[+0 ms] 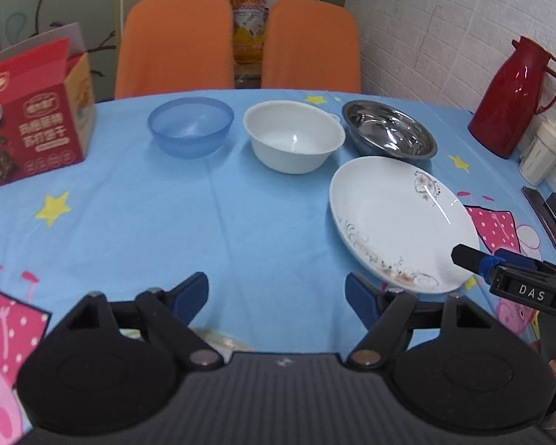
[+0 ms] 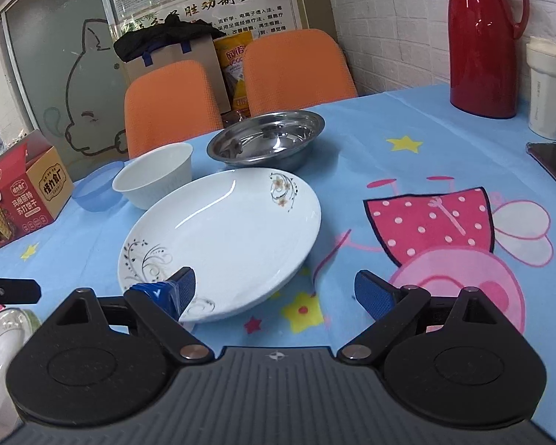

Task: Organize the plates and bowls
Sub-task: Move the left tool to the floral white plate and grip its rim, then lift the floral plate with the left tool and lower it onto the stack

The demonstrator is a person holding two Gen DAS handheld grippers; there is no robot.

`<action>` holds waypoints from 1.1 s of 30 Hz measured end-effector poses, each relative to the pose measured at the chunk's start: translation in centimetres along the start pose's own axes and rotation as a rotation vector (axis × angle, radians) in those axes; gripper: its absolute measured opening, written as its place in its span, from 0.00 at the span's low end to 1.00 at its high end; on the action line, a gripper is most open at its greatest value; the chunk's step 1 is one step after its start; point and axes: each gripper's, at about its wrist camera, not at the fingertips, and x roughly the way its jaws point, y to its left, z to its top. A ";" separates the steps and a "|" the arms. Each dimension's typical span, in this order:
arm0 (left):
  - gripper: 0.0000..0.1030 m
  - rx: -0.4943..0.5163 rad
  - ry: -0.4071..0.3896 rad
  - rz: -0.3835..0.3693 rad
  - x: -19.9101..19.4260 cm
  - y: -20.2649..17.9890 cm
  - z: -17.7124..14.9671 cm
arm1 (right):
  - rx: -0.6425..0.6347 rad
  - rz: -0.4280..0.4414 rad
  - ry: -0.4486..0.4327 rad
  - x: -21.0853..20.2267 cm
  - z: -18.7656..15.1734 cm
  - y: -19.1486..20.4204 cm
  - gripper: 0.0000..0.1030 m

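Blue cartoon-print cloth covers the desk [image 1: 263, 222], and along its far side stand three bowls in a row: a blue plastic bowl [image 1: 191, 126], a white bowl [image 1: 293, 135] and a steel bowl [image 1: 389, 134], each just beside the next. Nearer, a white plate [image 2: 222, 241] with floral trim lies just in front of the steel bowl. The right claw [image 2: 274, 291] is released, its jaws spread wide at the plate's near rim; the left pad overlaps that rim, though whether it touches I cannot tell. The left claw [image 1: 276, 296] is also released, holding nothing, over bare cloth left of the plate. A second plate [image 2: 3, 337] shows partly at the right wrist view's lower left. A red thermos [image 1: 511, 100] and red carton [image 1: 29, 111] stand at opposite edges.
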 end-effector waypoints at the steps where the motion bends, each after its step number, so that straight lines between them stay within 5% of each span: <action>1: 0.74 0.012 0.010 0.001 1.0 -0.7 0.9 | 0.000 0.003 0.001 0.6 0.5 -0.1 0.78; 16: 0.74 0.055 0.111 -0.015 10.8 -5.9 5.8 | -0.025 0.006 0.054 5.2 2.3 -0.8 0.79; 33: 0.78 0.080 0.076 -0.001 11.8 -6.6 5.3 | -0.129 -0.044 0.020 6.1 1.6 0.5 0.82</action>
